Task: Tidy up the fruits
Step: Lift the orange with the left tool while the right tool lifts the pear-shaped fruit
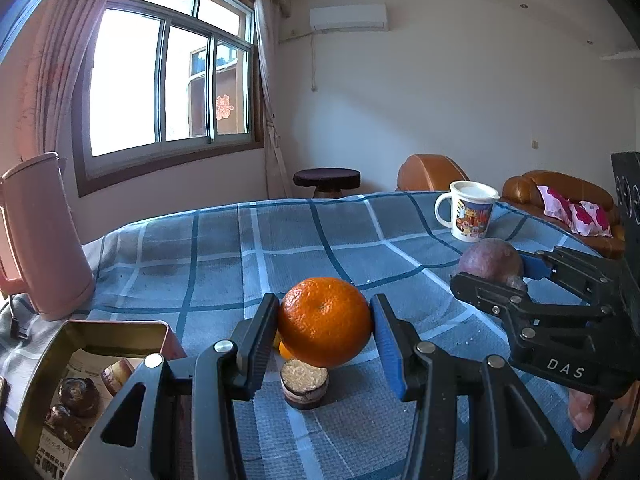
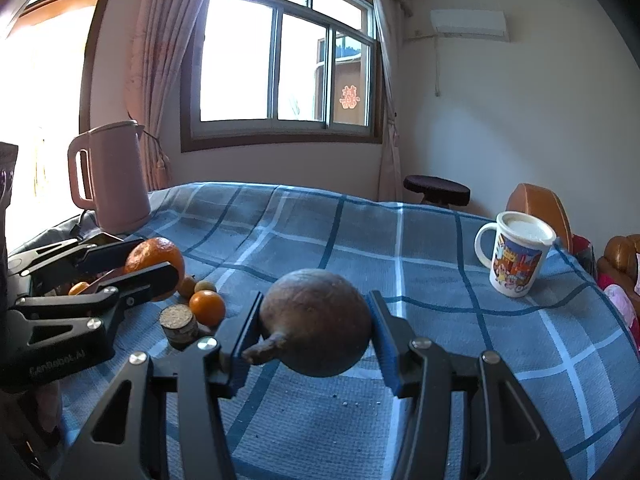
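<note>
Left wrist view is showing the left gripper (image 1: 325, 330) squeezing a big orange (image 1: 325, 322) and holding it up off the blue checked cloth (image 1: 280, 240). The right gripper (image 2: 316, 330) is gripping a brown round fruit (image 2: 318, 322) the same way. I think both fruits are being carried to a new spot. Next, each one is needing a safe place to be put down gently. Small oranges (image 2: 207, 307) are sitting near a round biscuit (image 2: 179, 325). A pink kettle (image 2: 110, 178) and a cartoon mug (image 2: 516, 254) are standing on the cloth, and sun is coming through the window (image 2: 280, 56).
</note>
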The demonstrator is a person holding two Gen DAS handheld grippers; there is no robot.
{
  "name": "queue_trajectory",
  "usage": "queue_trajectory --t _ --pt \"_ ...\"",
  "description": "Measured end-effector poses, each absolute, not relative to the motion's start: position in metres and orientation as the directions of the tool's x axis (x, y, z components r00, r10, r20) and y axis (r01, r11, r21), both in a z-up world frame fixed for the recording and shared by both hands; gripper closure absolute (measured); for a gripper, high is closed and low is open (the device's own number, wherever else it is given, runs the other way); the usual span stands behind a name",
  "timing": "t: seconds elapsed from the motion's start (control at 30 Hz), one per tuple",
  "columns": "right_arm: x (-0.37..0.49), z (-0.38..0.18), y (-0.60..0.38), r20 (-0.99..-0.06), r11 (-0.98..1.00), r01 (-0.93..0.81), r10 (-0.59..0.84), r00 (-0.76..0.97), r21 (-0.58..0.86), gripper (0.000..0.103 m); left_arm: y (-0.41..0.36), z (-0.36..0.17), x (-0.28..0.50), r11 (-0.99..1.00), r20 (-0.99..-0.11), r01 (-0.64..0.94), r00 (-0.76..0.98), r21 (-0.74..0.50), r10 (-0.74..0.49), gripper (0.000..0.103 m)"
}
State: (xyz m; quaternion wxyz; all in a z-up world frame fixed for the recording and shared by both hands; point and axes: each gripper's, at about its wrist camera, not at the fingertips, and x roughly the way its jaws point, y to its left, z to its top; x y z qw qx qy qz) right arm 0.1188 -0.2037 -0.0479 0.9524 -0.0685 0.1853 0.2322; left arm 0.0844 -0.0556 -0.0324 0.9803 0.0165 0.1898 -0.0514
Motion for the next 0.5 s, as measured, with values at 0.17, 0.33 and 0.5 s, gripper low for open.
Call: queue_trajectory --t 0.17,0.33,0.5 --pt "0.116 -0.0476 -0.2038 -0.371 0.882 -0.468 0.418 0.829 -0.052 0.048 -0.0548 -0.0313 0.0806 0.994 -0.36 0.106 0.928 0.008 -0.096 0.054" --pt "0.1132 -0.0473 -0.2041 -0.36 0.882 -0.468 0.419 0.834 -0.058 0.048 -0.0546 -0.0308 0.0772 0.994 -0.348 0.105 0.933 0.006 -0.096 0.054" --pt "0.1085 -0.0456 -0.2056 -0.336 0.882 -0.467 0.422 0.842 -0.062 0.048 -0.0533 -0.0302 0.0735 0.995 -0.332 0.101 0.938 0.002 -0.095 0.054"
